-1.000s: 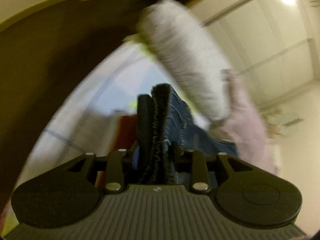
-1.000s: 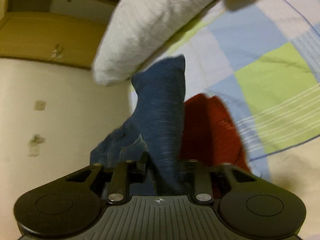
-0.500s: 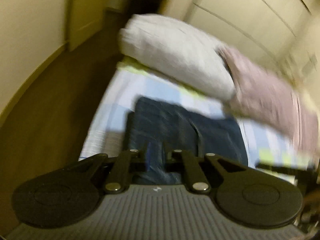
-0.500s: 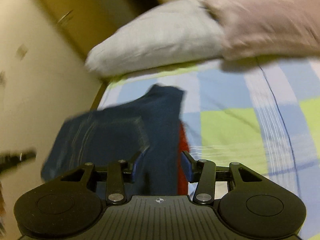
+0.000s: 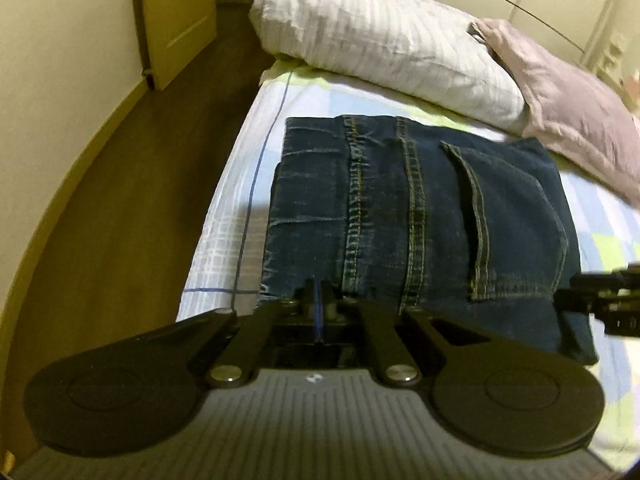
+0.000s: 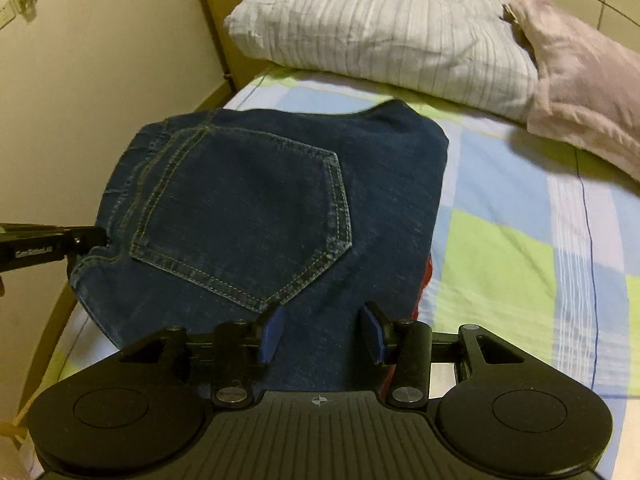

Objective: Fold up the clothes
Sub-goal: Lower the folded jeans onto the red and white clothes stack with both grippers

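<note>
Bed [image 6: 520, 248]: we see a checked sheet of blue, green and white filling the centre and right of the right wrist view; in the left wrist view its edge runs down the left-centre beside a dark floor [image 5: 132, 208].
White pillow [image 6: 384, 36]: we find it across the upper centre of both views, lying at the head of the bed, striped and creased.
Pink pillow [image 6: 588, 80]: upper right of both views, its end touching the white pillow.
Jeans [image 6: 280, 208]: we see them folded flat on the bed, centre-left of the right wrist view with the back pocket [image 6: 248, 220] facing up; in the left wrist view they fill the centre, seams running toward the pillows.
Red garment [image 6: 425, 284]: we see only a thin strip at the right edge of the jeans, underneath them.
Left tool [image 5: 318, 306]: lower centre of its own view; its two blue pads are pressed together with no cloth visible between them, at the near edge of the jeans.
Right tool [image 6: 320, 336]: lower centre of its own view; its pads stand apart above the denim, gripping nothing.
</note>
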`<state>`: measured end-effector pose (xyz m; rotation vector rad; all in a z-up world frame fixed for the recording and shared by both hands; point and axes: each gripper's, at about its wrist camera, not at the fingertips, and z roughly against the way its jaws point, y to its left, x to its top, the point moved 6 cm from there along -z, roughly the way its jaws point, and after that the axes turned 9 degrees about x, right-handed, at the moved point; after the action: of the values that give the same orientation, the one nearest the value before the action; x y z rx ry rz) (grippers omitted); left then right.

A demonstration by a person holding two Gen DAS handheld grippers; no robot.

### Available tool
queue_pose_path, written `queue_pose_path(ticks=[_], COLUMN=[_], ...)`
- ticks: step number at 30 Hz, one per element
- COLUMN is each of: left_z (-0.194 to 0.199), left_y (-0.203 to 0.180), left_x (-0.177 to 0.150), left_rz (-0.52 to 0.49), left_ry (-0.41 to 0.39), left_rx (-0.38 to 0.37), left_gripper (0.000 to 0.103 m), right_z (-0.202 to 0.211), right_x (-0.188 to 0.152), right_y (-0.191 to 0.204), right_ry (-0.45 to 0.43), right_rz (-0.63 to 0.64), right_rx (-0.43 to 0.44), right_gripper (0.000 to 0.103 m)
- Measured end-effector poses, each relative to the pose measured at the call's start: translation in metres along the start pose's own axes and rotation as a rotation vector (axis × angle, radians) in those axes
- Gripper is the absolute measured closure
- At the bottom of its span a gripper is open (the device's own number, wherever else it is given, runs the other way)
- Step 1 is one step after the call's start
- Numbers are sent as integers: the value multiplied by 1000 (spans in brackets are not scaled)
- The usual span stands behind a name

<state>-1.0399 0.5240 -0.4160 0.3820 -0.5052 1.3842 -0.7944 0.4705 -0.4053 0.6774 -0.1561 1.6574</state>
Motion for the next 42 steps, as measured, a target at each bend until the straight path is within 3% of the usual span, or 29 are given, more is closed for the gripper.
queue_pose_path(ticks=[4,12,15,18,22,26,30,32,36,38,40,42], left_z=[12,19,-6,-15,0,-3,-40,-54,-44,-36,-34,-46], left_y=[-6,-20,-16,-9,-9,-30,-52,-51,-46,-41,-35,-29], left_x=[13,47,29,25,50,74,71,69,80,87,97,104], left_rz=[-21,-97,-123,-95,-97,-110,-177,-159,-140,-128,-101,-66], left_ry=[36,21,98,116,65,18,63,78,69,24,-18,-15], left_rx=[0,-42,-18,-29,-36,-141,-148,-145,-161,-156,-144,-125], left_gripper=[100,100,99,99,100,100,99,97,98,98,98,98], right_z=[12,23,3,-11,5,-2,-38,-45,-41,-28,-13,-14], right_x=[5,40,33,28,52,74,69,70,76,83,94,103], right_y=[-5,16,34,40,41,38,33,32,25,15,-1,-23], right_ry=[13,6,52,59,-6,-65,-11,-5,15,-58,-162,-192], right_rz=[-52,-194,-181,-160,-174,-181,-179,-156,-185,-209,-199,-228], right_rx=[-2,-36,-31,-37,-28,-35,-55,-63,-31,-26,-87,-119], right_gripper=[57,57,57,57,57,57,57,57,57,57,57,57])
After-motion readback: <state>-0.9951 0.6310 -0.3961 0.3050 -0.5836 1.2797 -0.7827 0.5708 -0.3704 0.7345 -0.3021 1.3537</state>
